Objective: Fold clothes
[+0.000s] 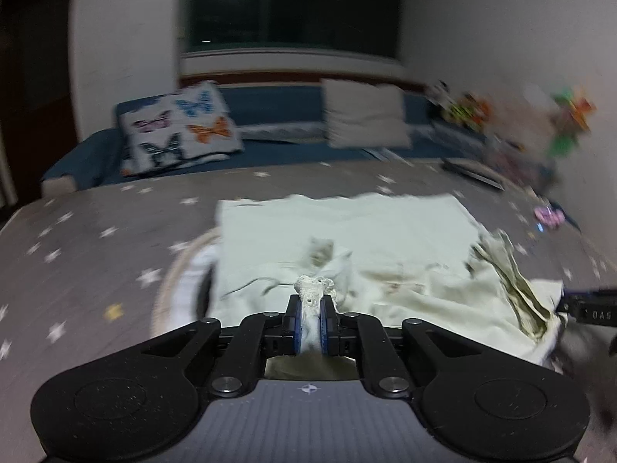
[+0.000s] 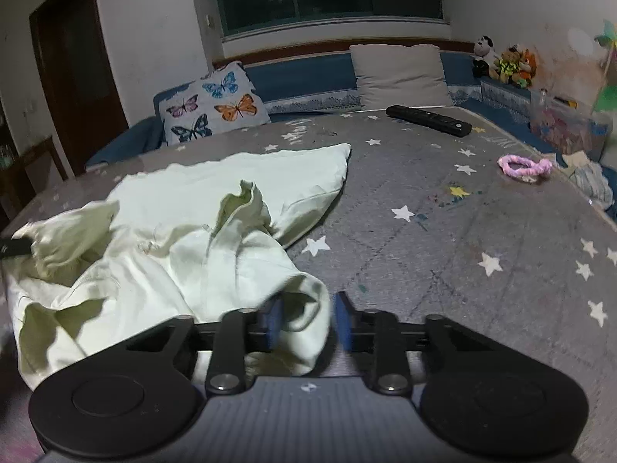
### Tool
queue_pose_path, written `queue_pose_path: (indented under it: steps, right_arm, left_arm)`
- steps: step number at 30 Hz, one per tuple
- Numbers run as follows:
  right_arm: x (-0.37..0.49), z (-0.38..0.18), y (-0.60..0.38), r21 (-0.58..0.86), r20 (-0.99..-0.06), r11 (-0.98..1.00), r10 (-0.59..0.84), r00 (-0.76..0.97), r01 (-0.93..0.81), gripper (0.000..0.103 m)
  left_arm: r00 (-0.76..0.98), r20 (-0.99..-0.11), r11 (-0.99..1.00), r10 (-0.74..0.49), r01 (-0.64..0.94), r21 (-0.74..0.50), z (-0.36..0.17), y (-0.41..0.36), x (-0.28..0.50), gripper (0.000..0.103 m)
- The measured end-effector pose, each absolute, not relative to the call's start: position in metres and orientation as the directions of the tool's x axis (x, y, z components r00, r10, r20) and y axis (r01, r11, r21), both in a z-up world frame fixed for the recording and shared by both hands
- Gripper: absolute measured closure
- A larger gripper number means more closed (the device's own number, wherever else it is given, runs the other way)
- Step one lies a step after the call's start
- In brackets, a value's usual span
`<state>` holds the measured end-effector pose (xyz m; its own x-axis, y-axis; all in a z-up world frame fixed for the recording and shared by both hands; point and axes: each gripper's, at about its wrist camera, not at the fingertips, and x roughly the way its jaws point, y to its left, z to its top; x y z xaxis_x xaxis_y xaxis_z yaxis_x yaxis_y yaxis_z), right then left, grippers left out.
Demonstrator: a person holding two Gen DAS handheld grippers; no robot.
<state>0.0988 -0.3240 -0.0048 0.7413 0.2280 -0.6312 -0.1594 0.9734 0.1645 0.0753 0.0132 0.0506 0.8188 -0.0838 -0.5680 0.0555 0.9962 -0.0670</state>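
I am looking at one pale green garment lying rumpled on the star-print bed cover, two pillows behind it. My left gripper is pinching a bunched fold; my right gripper is standing partly open around a blurred cloth edge, contact unclear.

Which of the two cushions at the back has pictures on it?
The left one, the butterfly cushion: white, printed with blue, orange, pink and dark butterflies. The plain cushion to its right is beige with no print.
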Motion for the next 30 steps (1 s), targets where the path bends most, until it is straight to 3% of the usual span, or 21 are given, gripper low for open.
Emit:
queue_pose_path:
  steps: [4,10,13,17,18,22,30]
  right_arm:
    - [0.09,0.001,-0.326,0.2,-0.613,0.967,0.249,0.75,-0.157,0.095]
    - [0.067,0.008,-0.327,0.203,-0.621,0.963,0.267,0.737,-0.178,0.095]
    - [0.057,0.006,-0.321,0.15,-0.638,0.967,0.253,0.727,-0.204,0.09]
    - [0.05,0.007,-0.31,0.046,-0.642,0.969,0.213,0.736,-0.241,0.07]
    - [0.049,0.009,-0.307,0.023,-0.637,0.968,0.206,0.743,-0.25,0.066]
    - [0.048,0.018,-0.297,-0.039,-0.608,0.958,0.202,0.768,-0.283,0.059]
    - [0.057,0.017,-0.273,-0.057,-0.609,0.932,0.252,0.752,-0.359,0.059]
  left_arm:
    - [0.817,-0.575,0.994,-0.041,-0.024,-0.104,0.05,0.038,0.049,0.094]
    - [0.783,-0.622,0.994,-0.024,-0.049,-0.1,0.04,0.06,0.016,0.093]
    - [0.769,-0.64,0.998,-0.013,-0.031,-0.057,0.037,0.059,0.009,0.089]
    - [0.788,-0.616,1.0,-0.007,0.012,0.004,0.044,0.05,0.003,0.057]
    - [0.796,-0.605,1.0,-0.006,0.023,0.02,0.046,0.048,0.002,0.055]
    - [0.811,-0.584,0.994,-0.04,0.092,0.059,0.055,0.033,0.01,0.053]
    - [0.77,-0.634,0.973,-0.069,0.192,0.128,0.04,-0.004,0.059,0.053]
